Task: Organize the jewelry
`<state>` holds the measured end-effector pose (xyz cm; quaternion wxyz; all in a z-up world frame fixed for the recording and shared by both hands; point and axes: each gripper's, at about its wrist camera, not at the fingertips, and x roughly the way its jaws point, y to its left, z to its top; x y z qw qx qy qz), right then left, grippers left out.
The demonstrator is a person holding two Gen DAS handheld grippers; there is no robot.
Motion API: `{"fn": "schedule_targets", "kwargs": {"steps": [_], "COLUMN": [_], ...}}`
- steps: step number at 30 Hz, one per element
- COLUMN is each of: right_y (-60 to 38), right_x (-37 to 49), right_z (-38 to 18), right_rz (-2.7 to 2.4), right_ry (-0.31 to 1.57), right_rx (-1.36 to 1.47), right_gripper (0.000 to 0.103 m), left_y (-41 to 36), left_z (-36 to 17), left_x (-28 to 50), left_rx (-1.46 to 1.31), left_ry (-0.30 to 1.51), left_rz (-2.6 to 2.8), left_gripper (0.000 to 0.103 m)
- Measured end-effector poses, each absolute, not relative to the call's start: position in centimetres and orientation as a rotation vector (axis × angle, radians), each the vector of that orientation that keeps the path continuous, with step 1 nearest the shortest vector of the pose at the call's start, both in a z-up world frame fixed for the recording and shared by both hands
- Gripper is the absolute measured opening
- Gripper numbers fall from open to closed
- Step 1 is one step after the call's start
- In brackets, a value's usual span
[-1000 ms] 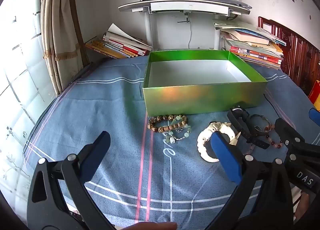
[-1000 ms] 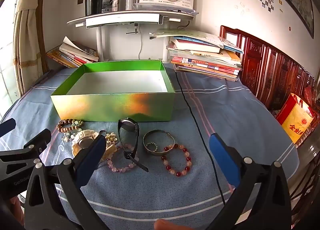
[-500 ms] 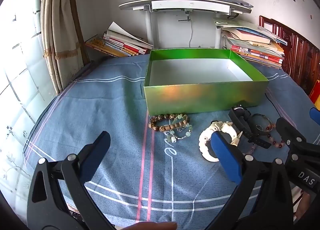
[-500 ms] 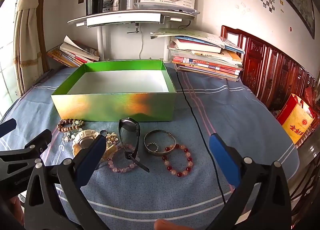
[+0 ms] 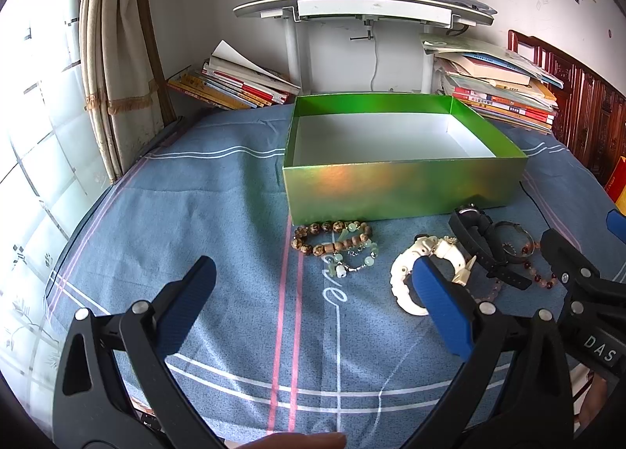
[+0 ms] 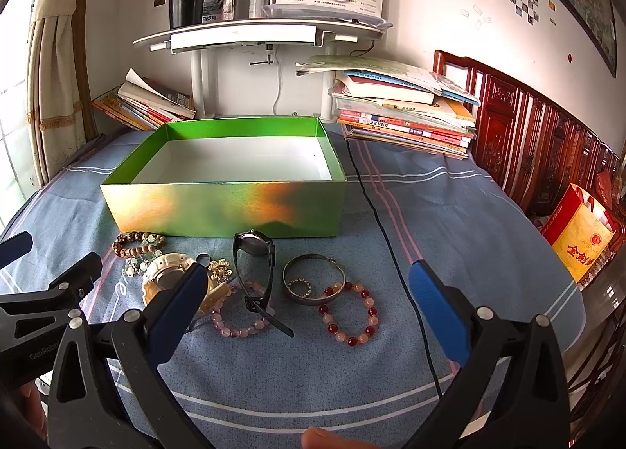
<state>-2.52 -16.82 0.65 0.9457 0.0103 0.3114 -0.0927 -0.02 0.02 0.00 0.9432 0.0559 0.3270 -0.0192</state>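
Jewelry lies spread on the blue cloth just ahead of both my hand-held grippers, none of it inside the box. My left hand-held gripper (image 5: 313, 292) hovers with its blue pads wide apart and nothing between them; past its right pad sits a chunky white watch (image 5: 407, 273), and straight ahead between the fingers lies a brown wooden bead bracelet (image 5: 328, 237) tangled with a pale green bead strand (image 5: 354, 259). My right hand-held gripper (image 6: 309, 296) is likewise spread wide and empty, hanging just above the cloth. Between its fingers, close in, lie a pink bead bracelet (image 6: 238, 325) and a red and peach bead bracelet (image 6: 350, 312); a black watch (image 6: 254, 261) rests across the pink one with its strap end trailing toward me, and a silver bangle (image 6: 315, 279) with a small ring (image 6: 300, 285) inside it lies just beside the red beads. Near the left pad there is a small gold ornament (image 6: 220, 268), touching the white watch. Farther out from both grippers stands the green box (image 6: 223, 206), open, its white inside bare, with the wooden beads and black watch nearest its front wall. A black cable (image 6: 395, 253) runs along the cloth to the right of the box. Beyond that, stacks of books (image 6: 407, 116) sit against the wall under a white shelf (image 6: 254, 34).
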Motion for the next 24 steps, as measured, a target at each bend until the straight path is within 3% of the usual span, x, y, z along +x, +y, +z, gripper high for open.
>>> {"fn": "schedule_targets", "kwargs": {"steps": [24], "right_y": [-16.1], "right_x": [-2.3], "right_z": [0.1], "right_rz": [-0.189], "right_ry": [0.636], "right_rx": [0.021], "right_gripper": [0.1], "left_y": [0.9], "left_z": [-2.2], "left_x": [0.2], "left_rx": [0.117], "left_ry": [0.672], "left_rz": [-0.035], "left_gripper": [0.099]}}
